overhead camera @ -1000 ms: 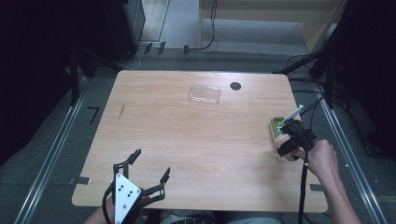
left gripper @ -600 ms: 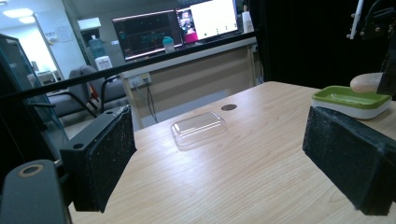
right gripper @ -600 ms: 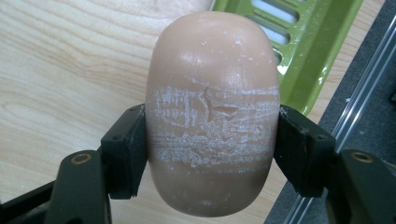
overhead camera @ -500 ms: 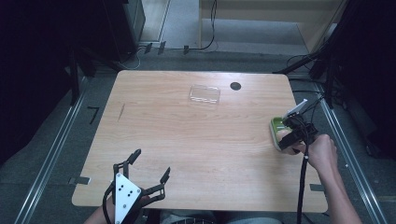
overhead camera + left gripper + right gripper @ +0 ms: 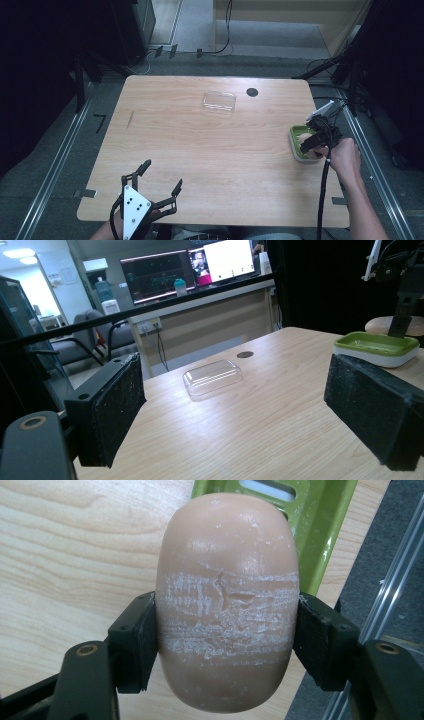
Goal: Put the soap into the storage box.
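Left gripper at the table's near edge, toward the left corner, jaws spread wide, nothing between them. Clear plastic lid lies flat near the far edge, about mid-width; small dark round hole just right of it. Green-and-white soap dish sits at the right edge. Right gripper over the dish, jaws clamped on a tan oval soap bar, pads pressing both its sides; white scuffed band across the bar's middle. Right hand just off the right edge.
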A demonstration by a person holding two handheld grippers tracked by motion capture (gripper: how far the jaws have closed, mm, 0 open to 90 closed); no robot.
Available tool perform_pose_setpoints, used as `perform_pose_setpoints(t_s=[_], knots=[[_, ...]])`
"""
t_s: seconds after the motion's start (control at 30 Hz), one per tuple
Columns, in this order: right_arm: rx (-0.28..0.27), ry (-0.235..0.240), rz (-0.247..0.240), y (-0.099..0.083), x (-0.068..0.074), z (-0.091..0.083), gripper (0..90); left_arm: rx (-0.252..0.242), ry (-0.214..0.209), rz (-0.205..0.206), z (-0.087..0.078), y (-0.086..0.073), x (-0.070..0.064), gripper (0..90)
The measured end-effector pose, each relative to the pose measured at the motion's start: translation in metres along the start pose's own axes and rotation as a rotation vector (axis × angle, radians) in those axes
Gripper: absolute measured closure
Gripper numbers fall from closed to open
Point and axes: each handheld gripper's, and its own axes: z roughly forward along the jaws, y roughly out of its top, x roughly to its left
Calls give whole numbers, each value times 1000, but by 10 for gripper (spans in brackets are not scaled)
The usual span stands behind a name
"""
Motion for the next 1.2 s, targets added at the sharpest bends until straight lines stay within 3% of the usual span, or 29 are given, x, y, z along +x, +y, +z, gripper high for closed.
perform_pose_setpoints(t_s=[0.4,1.2], knots=[[5,19,43,13,-13,10,338,0,0,0,0,0,0,99],[35,32,80,29,-17,28,338,-2,0,-1,0,0,0,99]])
